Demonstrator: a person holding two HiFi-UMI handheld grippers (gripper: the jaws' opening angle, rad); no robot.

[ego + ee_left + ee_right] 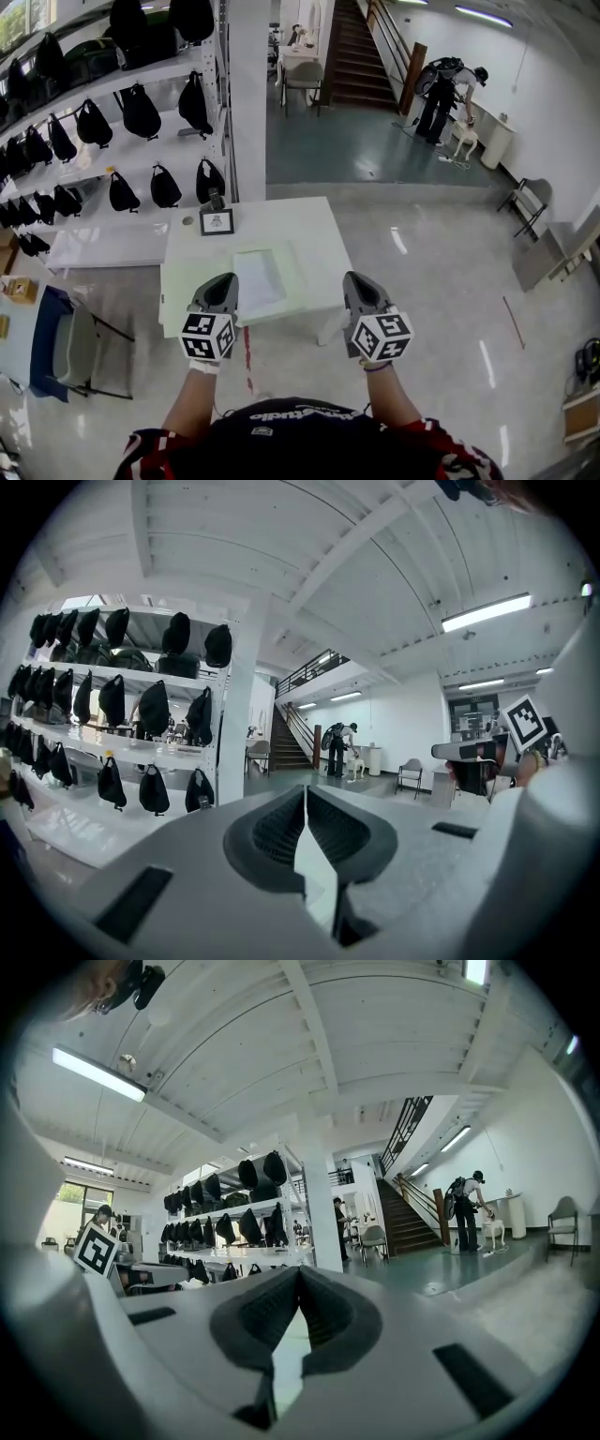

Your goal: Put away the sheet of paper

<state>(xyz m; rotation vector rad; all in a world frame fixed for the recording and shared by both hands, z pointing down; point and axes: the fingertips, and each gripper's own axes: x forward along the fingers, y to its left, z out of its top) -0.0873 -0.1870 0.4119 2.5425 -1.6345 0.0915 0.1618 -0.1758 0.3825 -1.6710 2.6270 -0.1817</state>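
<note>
Though near flat white sheet (258,281) — ribbed L hand-held gripper (223,281) & R hand-held gripper (357,279) closed, empty

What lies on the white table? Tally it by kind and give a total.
Sheet of paper: 1
Framed marker card: 1
Small round thing: 1
Total: 3

I see a big warehouse-like work hall: white shelving (112,246) hung with rows of black bags (141,111), a glossy pale floor (441,281), a staircase (356,56) to a railed upper level, strip lights (486,611) overhead.
</note>
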